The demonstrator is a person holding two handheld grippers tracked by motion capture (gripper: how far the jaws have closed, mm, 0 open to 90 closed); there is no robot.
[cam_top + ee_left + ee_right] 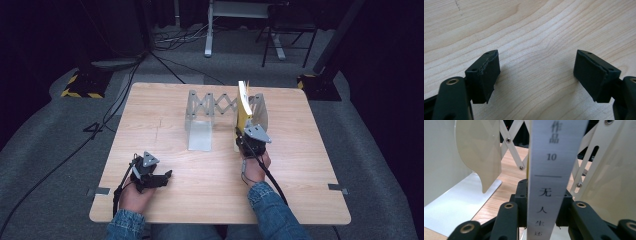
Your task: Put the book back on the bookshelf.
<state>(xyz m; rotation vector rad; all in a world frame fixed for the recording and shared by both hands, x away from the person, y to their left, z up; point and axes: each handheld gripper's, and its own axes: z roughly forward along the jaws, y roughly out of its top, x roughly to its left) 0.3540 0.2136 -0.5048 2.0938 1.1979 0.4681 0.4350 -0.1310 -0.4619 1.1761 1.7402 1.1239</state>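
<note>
A book with a yellow cover (243, 102) stands upright on the wooden table (200, 200), leaning against the right end plate of a white expanding book rack (210, 107). My right gripper (246, 137) is at the book's near edge. In the right gripper view the book's pale spine with printed characters (554, 170) runs up between the black jaws of the right gripper (543, 190), and both pads lie against it. My left gripper (164, 177) rests low on the table at the front left. Its jaws stand wide apart over bare wood, left gripper (536, 72), with nothing between them.
The rack's white plates (477, 152) and scissor links (511, 142) stand close on both sides of the book. Its left base plate (200, 135) lies flat on the table. Beyond the table are a grey carpet, cables (115, 105) and stand legs (272, 47).
</note>
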